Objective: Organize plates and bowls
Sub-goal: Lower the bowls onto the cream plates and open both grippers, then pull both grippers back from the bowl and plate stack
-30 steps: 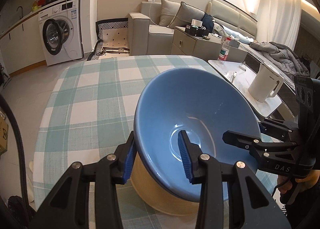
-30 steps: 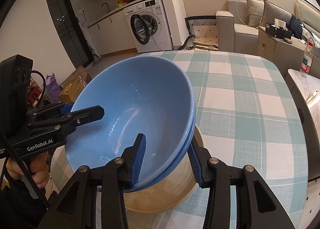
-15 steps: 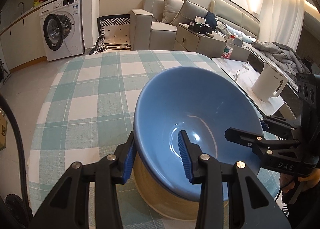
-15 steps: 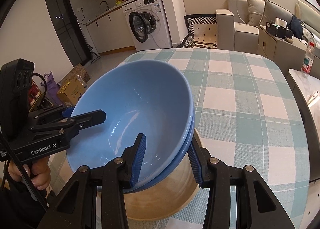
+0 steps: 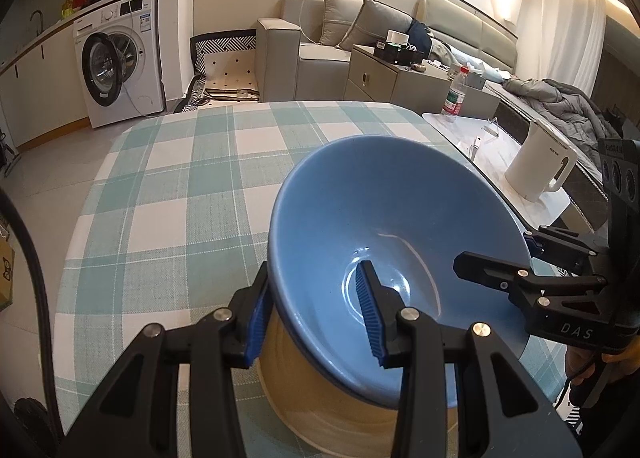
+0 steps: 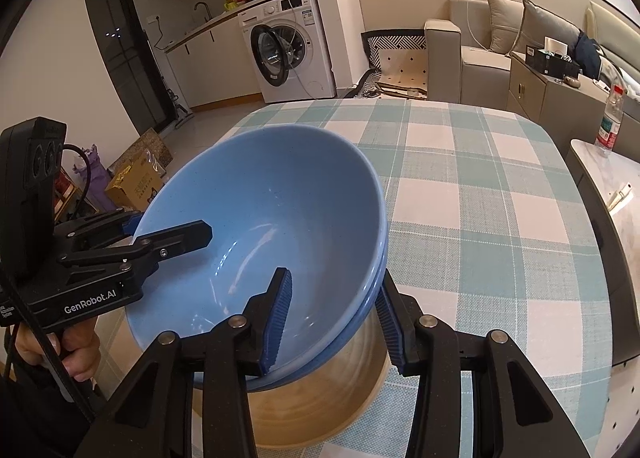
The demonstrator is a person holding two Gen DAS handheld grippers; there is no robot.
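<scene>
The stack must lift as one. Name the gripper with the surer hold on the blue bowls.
Right, probably. The right gripper visibly straddles both rims of the blue bowls. The left gripper, on the opposite side, plainly shows only the top rim in its grip.

- Left gripper (image 5: 316, 310): black angular frame, silver round screws, ribbed blue pads on the jaws, white "GenRobot.AI" lettering on its side
- Right gripper (image 6: 334, 314): same black build, blue ribbed pads, "DAS" marking
- Black cable (image 6: 24, 322) beside the left handle
- Dark sleeve (image 6: 36, 414)
</scene>
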